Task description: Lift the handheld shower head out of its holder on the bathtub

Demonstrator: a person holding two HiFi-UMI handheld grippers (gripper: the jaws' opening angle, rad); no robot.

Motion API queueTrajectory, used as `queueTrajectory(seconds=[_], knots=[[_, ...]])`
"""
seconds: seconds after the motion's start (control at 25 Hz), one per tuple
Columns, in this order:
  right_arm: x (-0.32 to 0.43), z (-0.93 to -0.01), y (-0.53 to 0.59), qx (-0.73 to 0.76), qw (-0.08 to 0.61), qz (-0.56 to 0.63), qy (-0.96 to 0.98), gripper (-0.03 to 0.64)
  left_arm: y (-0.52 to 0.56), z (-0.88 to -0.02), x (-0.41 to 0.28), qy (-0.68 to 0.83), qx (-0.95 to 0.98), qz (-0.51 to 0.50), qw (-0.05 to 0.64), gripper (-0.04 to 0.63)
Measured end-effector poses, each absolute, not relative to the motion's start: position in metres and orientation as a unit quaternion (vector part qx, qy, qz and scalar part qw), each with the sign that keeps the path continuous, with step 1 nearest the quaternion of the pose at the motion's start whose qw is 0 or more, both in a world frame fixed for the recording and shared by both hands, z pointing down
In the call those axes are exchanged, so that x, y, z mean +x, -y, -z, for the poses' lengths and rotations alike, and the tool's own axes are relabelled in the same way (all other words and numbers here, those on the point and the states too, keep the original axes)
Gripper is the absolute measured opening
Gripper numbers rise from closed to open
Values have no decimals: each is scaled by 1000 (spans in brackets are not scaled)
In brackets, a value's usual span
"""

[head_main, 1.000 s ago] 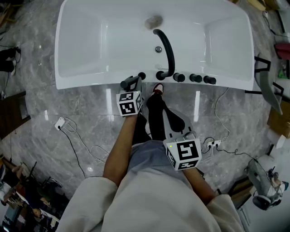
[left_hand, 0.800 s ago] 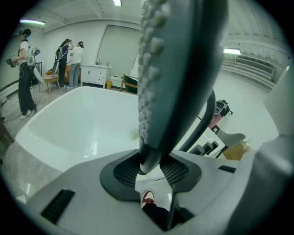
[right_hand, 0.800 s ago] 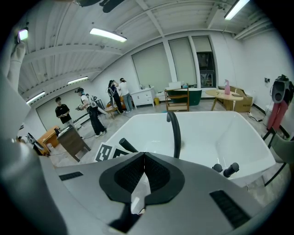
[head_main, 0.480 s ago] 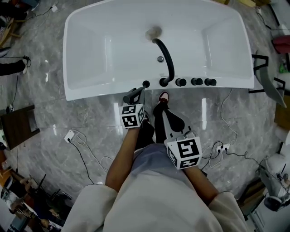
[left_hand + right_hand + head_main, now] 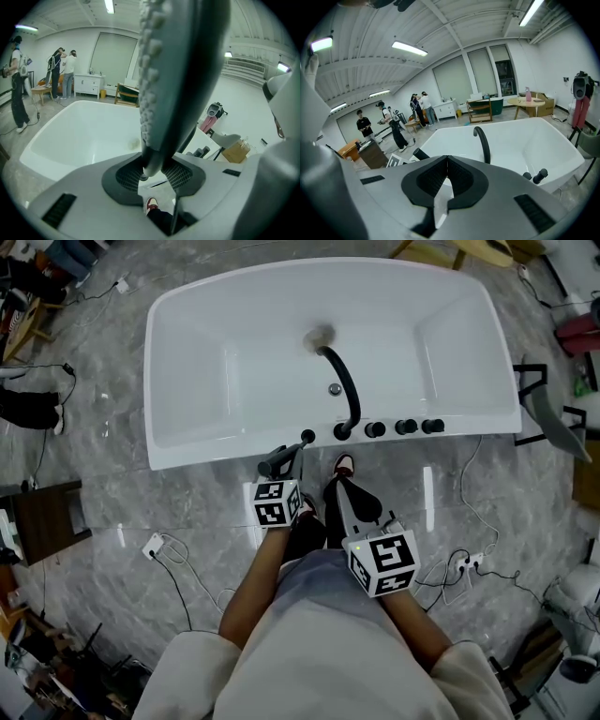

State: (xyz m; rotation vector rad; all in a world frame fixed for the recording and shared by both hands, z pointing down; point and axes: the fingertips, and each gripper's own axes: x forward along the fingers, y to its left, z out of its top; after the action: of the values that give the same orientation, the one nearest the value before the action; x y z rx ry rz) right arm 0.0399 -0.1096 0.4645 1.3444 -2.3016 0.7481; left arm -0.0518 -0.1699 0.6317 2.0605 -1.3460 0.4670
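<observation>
Left gripper view shows the left gripper (image 5: 152,172) pinching the shower head (image 5: 180,70) low on its stem. From the head view it hangs just off the bathtub's (image 5: 206,451) near rim, apart from its holder (image 5: 307,436), so the lift looks done. Next, carry it clear over the open floor side, away from the spout (image 5: 343,381) and knobs (image 5: 405,427). The right gripper (image 5: 446,173) is pressed together, empty.
</observation>
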Motion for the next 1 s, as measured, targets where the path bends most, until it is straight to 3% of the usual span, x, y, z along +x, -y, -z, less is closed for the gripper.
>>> queueTrajectory(seconds=[1.0], knots=[[15, -427, 78, 477, 167, -215, 836, 14, 143, -540, -70, 504, 810, -117, 276, 138]])
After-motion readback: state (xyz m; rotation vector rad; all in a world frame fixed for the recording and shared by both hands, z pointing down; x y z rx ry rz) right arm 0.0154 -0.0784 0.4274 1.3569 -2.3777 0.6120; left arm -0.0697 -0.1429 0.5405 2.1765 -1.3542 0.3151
